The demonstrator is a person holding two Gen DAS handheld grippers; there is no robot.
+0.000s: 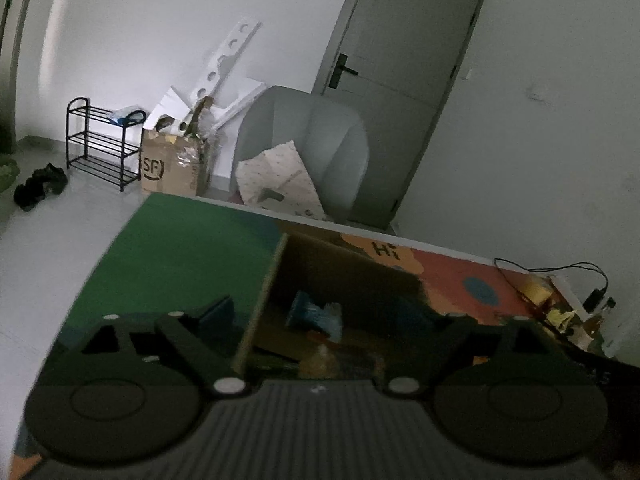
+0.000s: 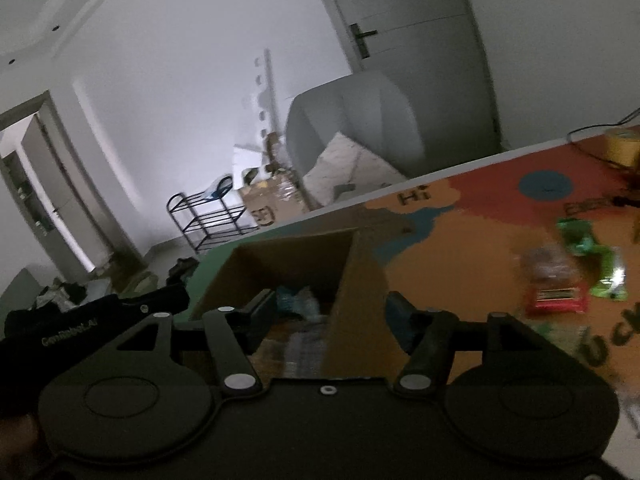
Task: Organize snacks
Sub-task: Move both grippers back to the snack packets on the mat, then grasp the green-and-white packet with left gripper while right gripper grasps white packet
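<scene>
An open cardboard box [image 1: 280, 276] [image 2: 360, 280] stands on a colourful mat and holds several snack packets, one blue [image 1: 316, 314] [image 2: 294, 300]. My left gripper [image 1: 320, 316] is open and empty, its jaws straddling the box's left wall. My right gripper [image 2: 332, 312] is open and empty, its jaws straddling the box's right wall. A green packet [image 2: 592, 260] and a red packet [image 2: 554, 286] lie on the mat to the right of the box, blurred. The left gripper's body [image 2: 100, 320] shows at the left of the right wrist view.
The mat [image 1: 180, 248] [image 2: 460, 248] covers the table. A yellow tape roll [image 2: 622, 144], cables [image 1: 560, 270] and small items [image 1: 560, 312] sit at the table's far right. Beyond the table are a grey armchair [image 1: 312, 148], an SF carton [image 1: 172, 164] and a black shoe rack [image 1: 100, 140].
</scene>
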